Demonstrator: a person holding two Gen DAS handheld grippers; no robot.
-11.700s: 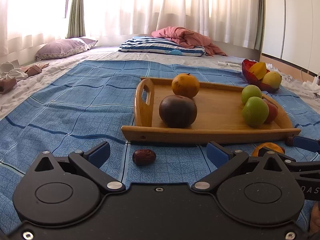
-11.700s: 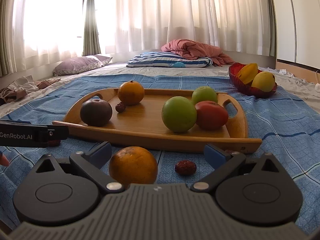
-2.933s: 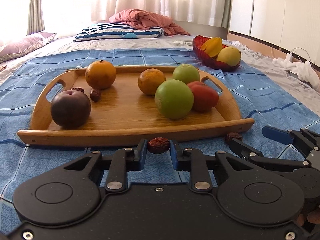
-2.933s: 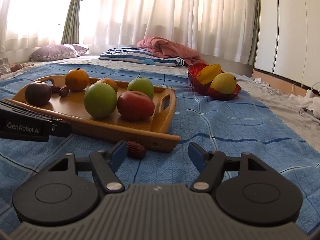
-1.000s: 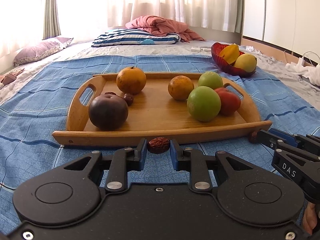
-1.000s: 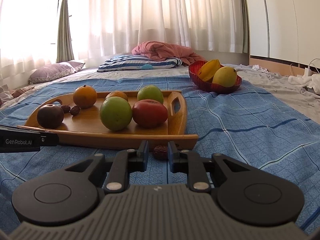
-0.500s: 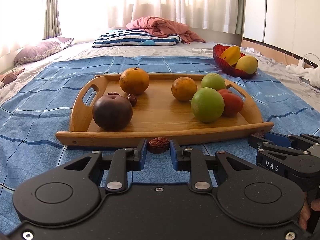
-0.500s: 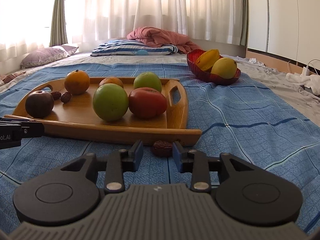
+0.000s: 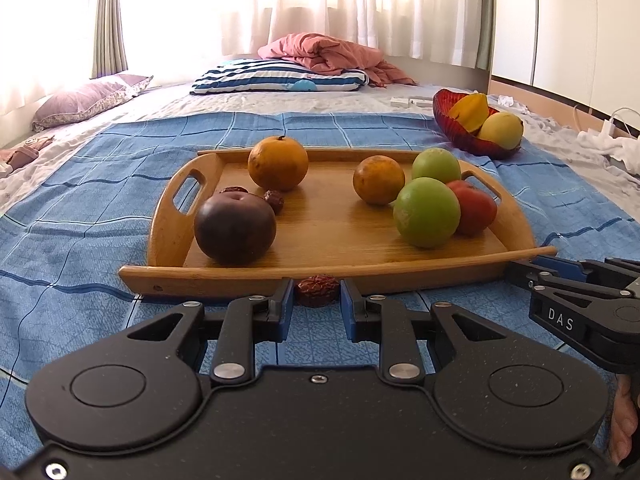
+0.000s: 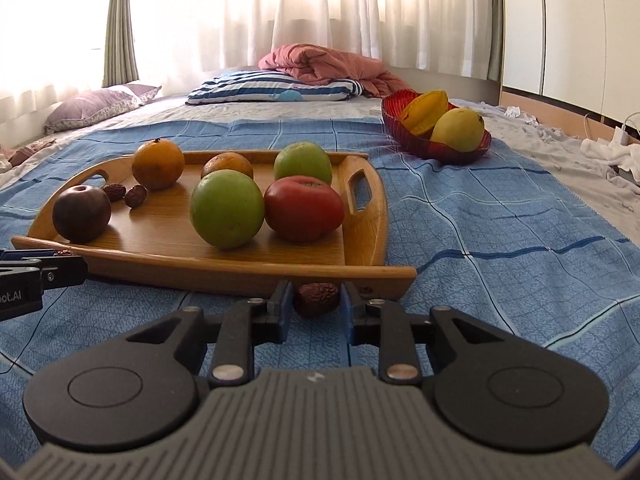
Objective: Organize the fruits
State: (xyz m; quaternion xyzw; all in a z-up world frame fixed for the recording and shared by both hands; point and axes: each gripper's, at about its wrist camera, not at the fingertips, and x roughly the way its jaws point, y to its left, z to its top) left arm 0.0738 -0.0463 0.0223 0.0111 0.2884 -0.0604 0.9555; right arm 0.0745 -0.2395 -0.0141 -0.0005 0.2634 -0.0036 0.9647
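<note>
My left gripper (image 9: 316, 300) is shut on a wrinkled red date (image 9: 317, 287), held just in front of the wooden tray's front rim (image 9: 328, 270). My right gripper (image 10: 316, 304) is shut on another red date (image 10: 316, 298) by the tray's front right corner (image 10: 396, 272). The tray holds a dark plum (image 9: 235, 227), two oranges (image 9: 278, 163), two green apples (image 9: 426, 213), a red tomato (image 9: 474, 207) and two small dates (image 9: 274, 200). The right gripper shows at the right of the left wrist view (image 9: 520, 270).
A red bowl (image 10: 436, 144) with a starfruit and a mango stands beyond the tray to the right. Everything lies on a blue checked blanket (image 10: 500, 220). Pillows and a pink quilt (image 9: 332, 56) lie at the back; white cables and cloth lie far right.
The right gripper has closed on the date by the tray corner and lifted it a little. The left gripper keeps its date and has drawn slightly nearer the tray.
</note>
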